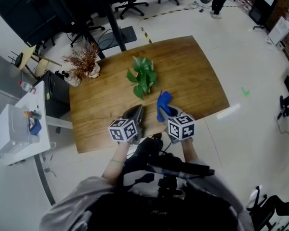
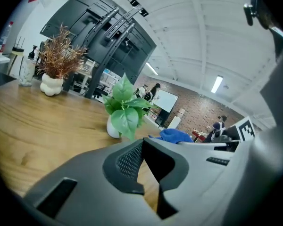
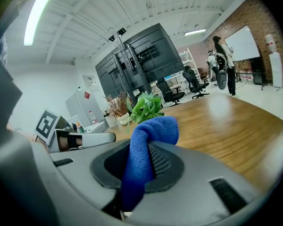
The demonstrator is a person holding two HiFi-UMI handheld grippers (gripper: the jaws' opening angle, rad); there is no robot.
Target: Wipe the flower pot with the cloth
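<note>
The approach step is in hand: the cloth is secured and the pot is not yet being touched. The right gripper (image 3: pixel 144 149) is pinching the blue cloth (image 3: pixel 150 132) between its pads, with a folded bulge of fabric standing up above the jaws and the remainder hanging below them. The left gripper (image 2: pixel 142 144) is holding nothing; its jaws are pressing together at the tips. In the head view both tools are hovering over the near edge of the wooden table (image 1: pixel 197 66), side by side and close together. The flower pot (image 2: pixel 112 127) — white, carrying a green leafy plant (image 1: pixel 143 76) — is standing upright near the middle of the table, beyond both grippers and apart from them. From above, the leaves are covering the pot, so its wall is showing only in the left gripper view. By judgement, the next move is calling for the right gripper to carry the cloth forward and low, under the leaves, onto the pot wall. The left gripper is likely needing to open and steady the pot — a light pot may slide or tip under wiping pressure.
</note>
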